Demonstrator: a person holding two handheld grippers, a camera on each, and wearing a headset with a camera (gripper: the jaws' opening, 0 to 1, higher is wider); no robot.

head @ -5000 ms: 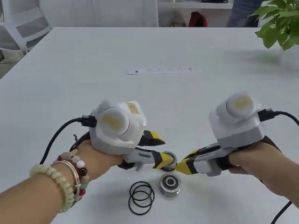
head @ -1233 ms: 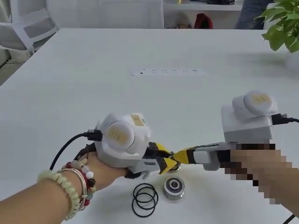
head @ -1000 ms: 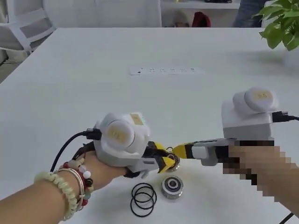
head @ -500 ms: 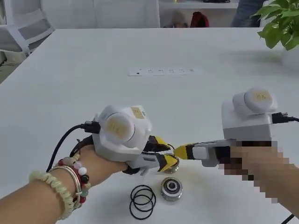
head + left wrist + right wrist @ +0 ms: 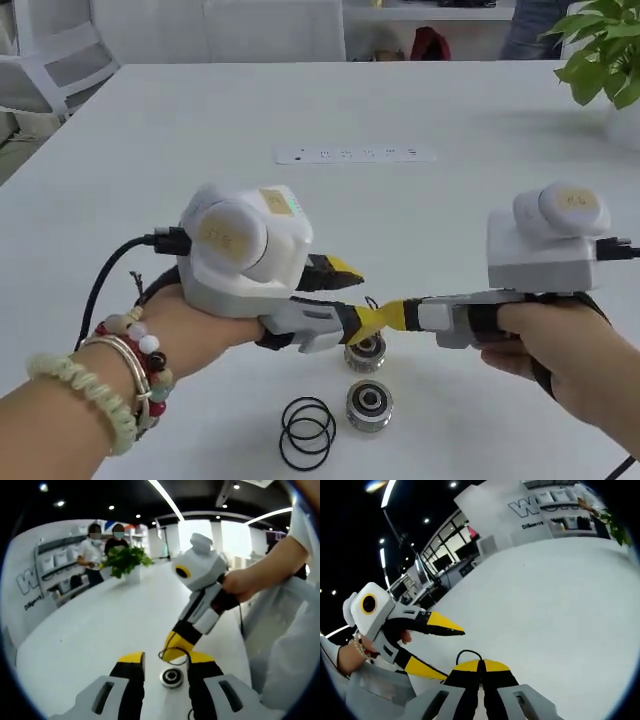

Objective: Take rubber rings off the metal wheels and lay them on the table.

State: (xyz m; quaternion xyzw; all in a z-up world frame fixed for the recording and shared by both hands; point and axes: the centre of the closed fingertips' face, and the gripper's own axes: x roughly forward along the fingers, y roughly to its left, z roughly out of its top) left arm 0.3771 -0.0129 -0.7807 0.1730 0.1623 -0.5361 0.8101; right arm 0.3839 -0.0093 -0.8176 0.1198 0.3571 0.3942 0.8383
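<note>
Ring in play: a thin black rubber ring (image 5: 466, 652) is pinched at the very tips of the right gripper (image 5: 479, 668), whose jaws are pressed together, and the loop stands free above them.
Left gripper (image 5: 165, 660): the jaws are held wide with nothing clamped; a small round metal wheel (image 5: 171, 677) is seen lying beyond the gap.
Table: near the front edge of the white table (image 5: 200, 120) a second metal wheel (image 5: 368, 403) is lying flat, and loose black rings (image 5: 306, 432) are laid just beside it, toward the left edge.
Handling: the ring is judged light, soft and stretchy, and apt to slip or snap back, so a pinch across its cord is favoured. The wheels are judged stiff, heavy and prone to rolling.
Hard to tell: whether any rubber sits on either wheel cannot be made out, and the laid rings overlap too much to be counted.
</note>
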